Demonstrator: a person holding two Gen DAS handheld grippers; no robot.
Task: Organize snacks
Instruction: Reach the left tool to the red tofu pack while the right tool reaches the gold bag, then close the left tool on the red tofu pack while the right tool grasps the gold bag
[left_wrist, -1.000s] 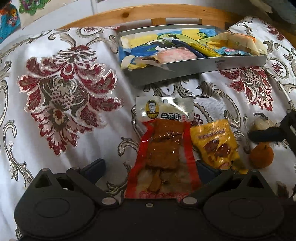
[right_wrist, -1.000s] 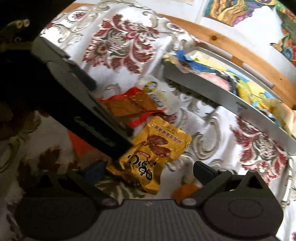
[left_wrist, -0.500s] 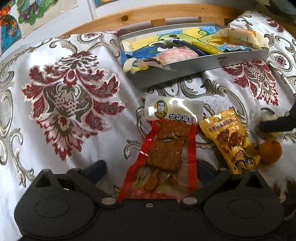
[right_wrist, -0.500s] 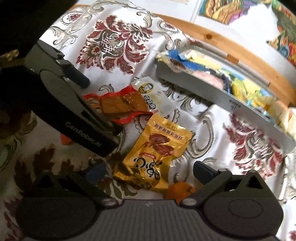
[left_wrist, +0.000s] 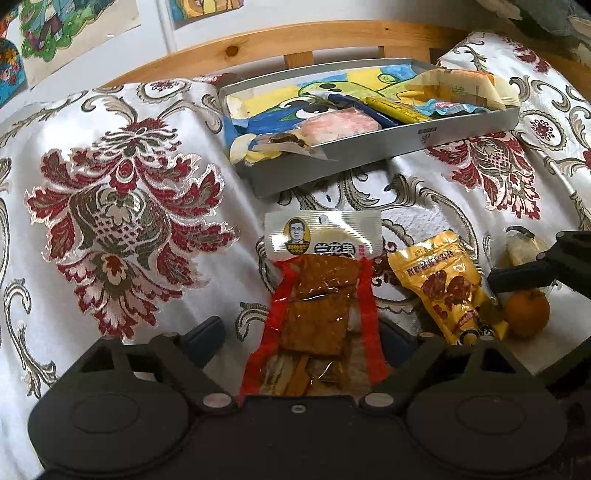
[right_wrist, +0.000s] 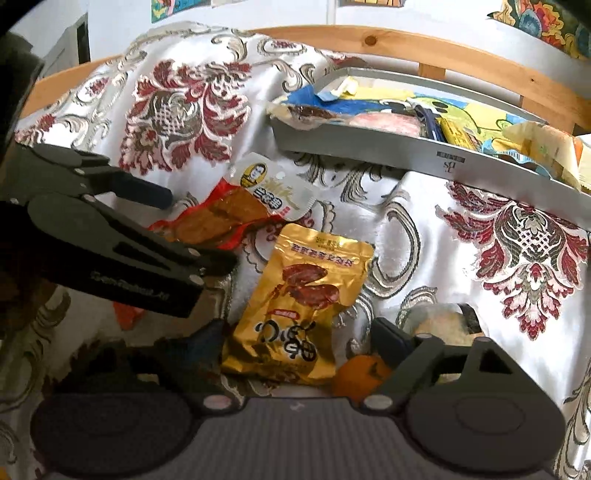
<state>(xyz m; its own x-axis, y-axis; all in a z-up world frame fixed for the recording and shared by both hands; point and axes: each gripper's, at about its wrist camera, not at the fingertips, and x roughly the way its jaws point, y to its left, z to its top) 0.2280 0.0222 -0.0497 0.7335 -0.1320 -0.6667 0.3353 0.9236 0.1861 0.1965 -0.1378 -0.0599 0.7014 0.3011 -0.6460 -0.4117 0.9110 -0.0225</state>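
Note:
A red-edged packet of brown tofu snack lies on the patterned cloth between the fingers of my left gripper, which stands open around its lower end. To its right a gold snack packet lies beside an orange fruit. In the right wrist view the gold packet sits between the fingers of my open right gripper, and the orange fruit rests by the right finger. A grey tray holding several snacks stands further back; its wall also faces the right wrist camera.
A pale wrapped item lies behind the orange fruit. A wooden rail runs behind the tray, with pictures on the wall above. The floral cloth spreads out to the left. The left gripper's body fills the left of the right wrist view.
The right gripper has shifted so the gold packet now lies centred between its fingers. The left view has tilted up, showing more wall, with the tofu packet still between the fingers.

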